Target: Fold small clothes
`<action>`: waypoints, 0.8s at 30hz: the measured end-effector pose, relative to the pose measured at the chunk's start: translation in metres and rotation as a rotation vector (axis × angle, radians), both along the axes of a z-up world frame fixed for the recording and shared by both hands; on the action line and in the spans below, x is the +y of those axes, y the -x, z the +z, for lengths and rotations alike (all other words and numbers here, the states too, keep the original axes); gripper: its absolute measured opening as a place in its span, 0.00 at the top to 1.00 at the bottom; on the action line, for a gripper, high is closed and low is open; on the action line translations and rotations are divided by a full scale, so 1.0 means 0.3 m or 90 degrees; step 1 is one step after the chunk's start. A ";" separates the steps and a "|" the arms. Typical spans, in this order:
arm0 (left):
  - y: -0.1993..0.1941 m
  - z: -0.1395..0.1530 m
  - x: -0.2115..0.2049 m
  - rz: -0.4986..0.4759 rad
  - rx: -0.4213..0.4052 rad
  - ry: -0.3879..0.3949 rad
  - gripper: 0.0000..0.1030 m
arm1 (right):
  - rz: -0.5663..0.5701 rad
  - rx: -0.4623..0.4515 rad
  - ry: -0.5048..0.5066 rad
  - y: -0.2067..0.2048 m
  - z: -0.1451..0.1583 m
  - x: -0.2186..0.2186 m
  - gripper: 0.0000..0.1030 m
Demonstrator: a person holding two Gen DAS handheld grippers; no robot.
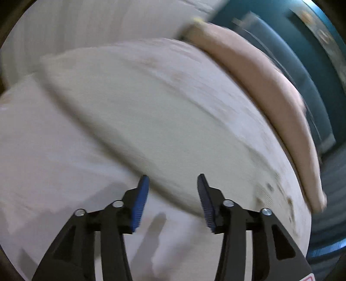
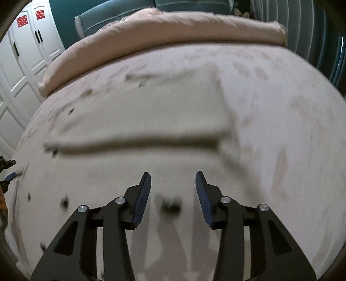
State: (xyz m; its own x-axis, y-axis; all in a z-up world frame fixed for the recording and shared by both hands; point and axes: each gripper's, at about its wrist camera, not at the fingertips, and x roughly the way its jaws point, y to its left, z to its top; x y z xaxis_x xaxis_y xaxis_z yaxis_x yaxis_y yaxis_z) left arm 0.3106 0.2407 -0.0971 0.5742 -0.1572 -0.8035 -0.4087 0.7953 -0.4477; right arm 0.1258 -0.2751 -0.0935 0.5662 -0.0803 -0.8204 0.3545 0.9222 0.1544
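Cloth (image 2: 138, 116): pale, flat on the bed (image 2: 281, 129), ahead of both grippers.
Left gripper (image 1: 173, 186): fingers spread, nothing held.
Right gripper (image 2: 173, 183): fingers spread, nothing held.
Around: pink duvet (image 2: 173, 28) rolled behind; white wardrobe (image 2: 28, 49) left.

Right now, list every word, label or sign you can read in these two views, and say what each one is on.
"囍": red double-happiness sign, one on each of two white wardrobe doors, at and.
Red mark on the left gripper body, bottom right corner: cut off, unreadable.
Bedsheet print: blurred, no text readable.
Right gripper: no text.
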 end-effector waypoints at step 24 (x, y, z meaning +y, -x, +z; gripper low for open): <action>-0.156 0.411 0.116 -0.070 -0.217 0.092 0.94 | 0.007 -0.017 0.036 0.096 -0.113 0.108 0.31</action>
State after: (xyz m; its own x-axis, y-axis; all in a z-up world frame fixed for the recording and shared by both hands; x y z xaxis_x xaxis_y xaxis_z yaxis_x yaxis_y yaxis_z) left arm 0.3573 0.2756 0.0263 0.7780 -0.3295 -0.5349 -0.1336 0.7451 -0.6534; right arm 0.0969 -0.2428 -0.1273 0.5894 -0.1197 -0.7989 0.3412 0.9333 0.1119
